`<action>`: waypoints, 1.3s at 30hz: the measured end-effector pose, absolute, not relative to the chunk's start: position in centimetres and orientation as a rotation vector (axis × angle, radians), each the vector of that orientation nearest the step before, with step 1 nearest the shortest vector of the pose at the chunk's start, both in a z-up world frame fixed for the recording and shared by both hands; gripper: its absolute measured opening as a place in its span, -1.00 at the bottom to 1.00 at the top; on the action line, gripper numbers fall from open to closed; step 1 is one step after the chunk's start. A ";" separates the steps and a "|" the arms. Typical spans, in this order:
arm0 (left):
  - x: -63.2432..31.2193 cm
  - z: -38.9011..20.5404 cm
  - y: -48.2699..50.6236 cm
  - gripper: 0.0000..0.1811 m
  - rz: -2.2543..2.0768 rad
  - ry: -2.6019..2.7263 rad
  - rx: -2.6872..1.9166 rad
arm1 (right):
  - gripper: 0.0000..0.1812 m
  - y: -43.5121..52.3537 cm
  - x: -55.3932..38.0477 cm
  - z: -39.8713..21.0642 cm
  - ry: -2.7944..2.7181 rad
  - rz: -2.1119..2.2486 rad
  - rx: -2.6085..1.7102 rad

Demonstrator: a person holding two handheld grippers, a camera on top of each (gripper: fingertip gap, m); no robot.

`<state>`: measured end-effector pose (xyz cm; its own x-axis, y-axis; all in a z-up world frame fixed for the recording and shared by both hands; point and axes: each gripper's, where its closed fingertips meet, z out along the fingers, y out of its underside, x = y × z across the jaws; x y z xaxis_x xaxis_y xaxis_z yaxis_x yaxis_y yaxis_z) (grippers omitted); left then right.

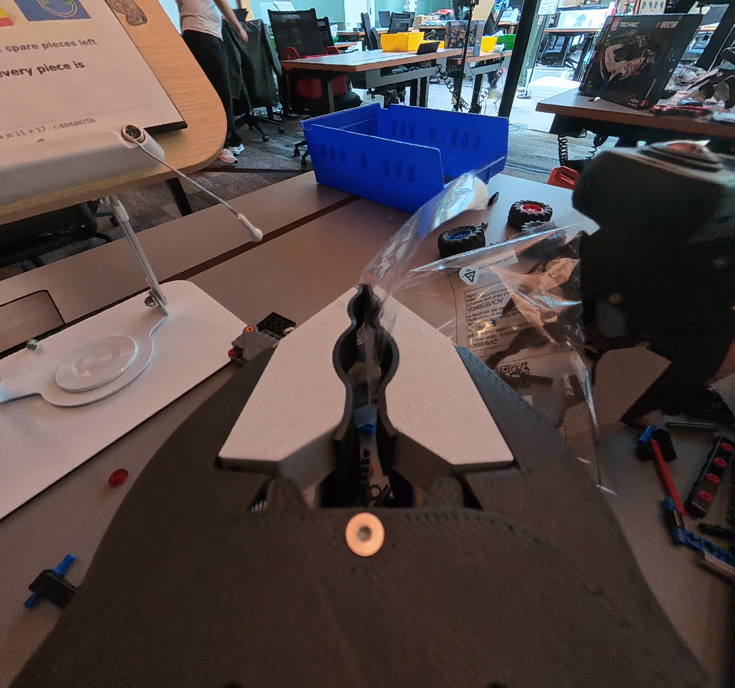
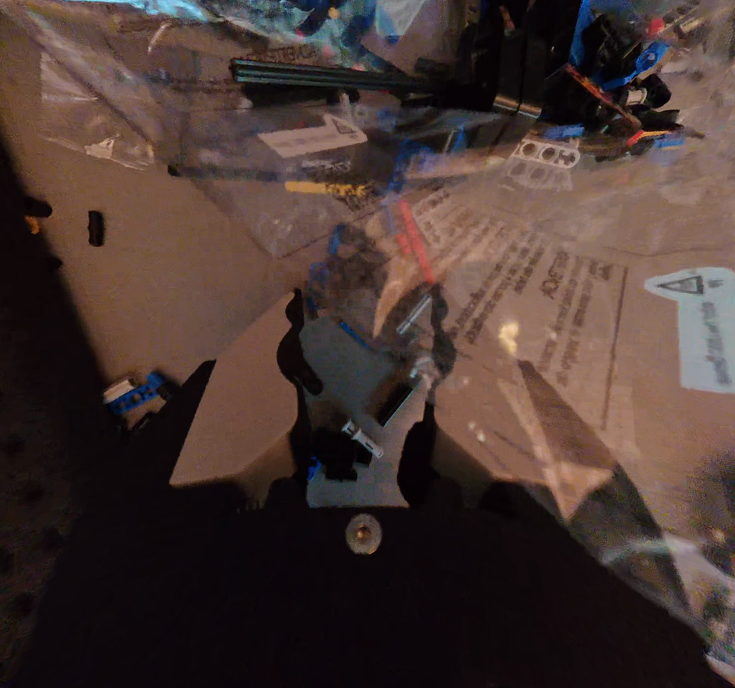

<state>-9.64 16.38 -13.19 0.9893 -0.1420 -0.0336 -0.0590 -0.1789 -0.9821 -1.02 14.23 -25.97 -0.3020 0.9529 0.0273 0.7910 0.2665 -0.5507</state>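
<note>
My left gripper (image 1: 368, 291) is shut on the edge of a clear plastic bag (image 1: 517, 311) with printed warnings. It holds the film up above the grey table (image 1: 278, 263). The bag stretches right toward the dark body of the other gripper (image 1: 656, 255). In the right wrist view my right gripper (image 2: 366, 299) has its jaws apart, low over the table. The bag (image 2: 557, 311) is draped over its right finger (image 2: 497, 442). The left finger (image 2: 246, 402) is bare. Small grey, black and blue pieces (image 2: 364, 440) lie between the fingers. The picture is blurred.
A blue bin (image 1: 397, 152) stands at the back, with two black wheels (image 1: 461, 239) before it. A white stand (image 1: 99, 370) holding a printed page is at the left. Loose building pieces (image 1: 676, 478) lie at the right, and more (image 2: 612, 56) ahead of the right gripper. A person stands far back. The tips of one gripper are about 15 centimeters away from the tips of the other.
</note>
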 end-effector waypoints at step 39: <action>-9.5 -13.2 16.3 -1.00 -0.079 0.157 -1.752 | -1.00 12.1 2.5 -14.5 -1.918 1.033 -1.350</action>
